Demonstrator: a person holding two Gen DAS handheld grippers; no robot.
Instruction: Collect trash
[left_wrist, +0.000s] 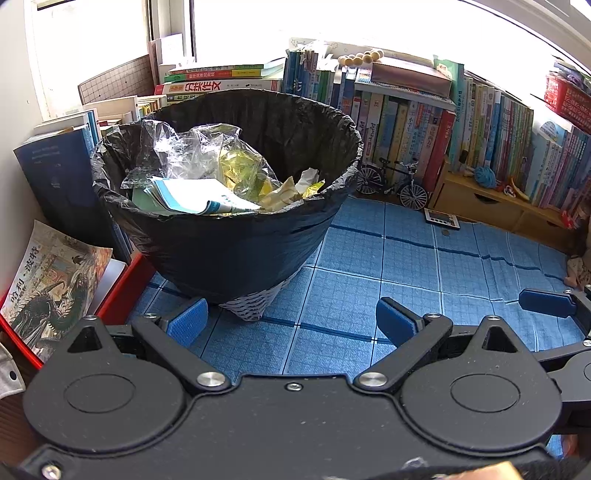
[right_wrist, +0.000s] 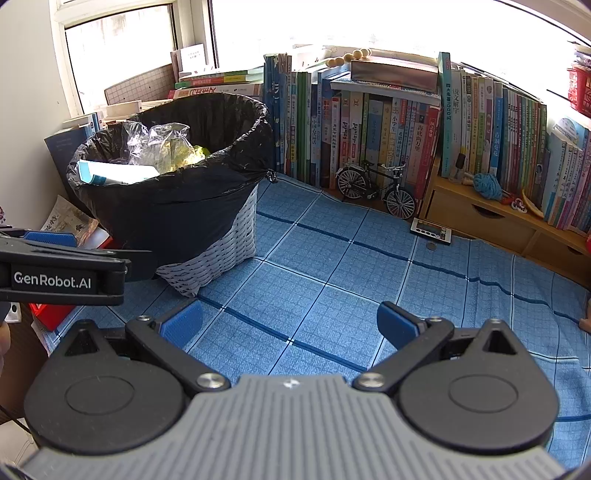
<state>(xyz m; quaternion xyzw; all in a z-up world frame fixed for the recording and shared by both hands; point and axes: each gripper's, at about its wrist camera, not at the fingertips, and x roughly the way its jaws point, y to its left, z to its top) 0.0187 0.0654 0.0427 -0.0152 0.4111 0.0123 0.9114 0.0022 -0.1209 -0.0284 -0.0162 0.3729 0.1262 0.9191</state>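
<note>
Left wrist view: left gripper (left_wrist: 291, 319) hangs low over the blue checked cloth (left_wrist: 406, 266), jaws spread wide w/ nothing between the blue pads. The bin (left_wrist: 236, 236) w/ black liner sits right ahead, nearly touching the tips; it's already well filled w/ clear plastic wrap (left_wrist: 192, 147), a folded booklet (left_wrist: 195, 197) and crumpled paper (left_wrist: 295, 188). A blue pad of the right gripper (left_wrist: 546, 302) pokes in at the right edge. No loose trash shows on the cloth here.

Right wrist view: right gripper (right_wrist: 291, 319) also gapes empty, over open cloth (right_wrist: 369, 266). The bin (right_wrist: 173, 206) stands to the left, woven base showing under the liner; the left gripper (right_wrist: 62, 273) juts in at the left edge, just beside the bin.

Judgement: loose pieces look collected, so prob the step in hand is dealing w/ the bin itself, e.g. gathering the liner rim (a guess, can't confirm). That would call for both grippers rising to rim height, one each side.

Room: cloth to the right is wide open; bin's left and back are hemmed by stacked books (left_wrist: 59, 173) and a red tray (left_wrist: 122, 295), so approach from front/right. Model bicycle (right_wrist: 376, 184) and small gadget (right_wrist: 431, 231) lie well apart from the bin
</note>
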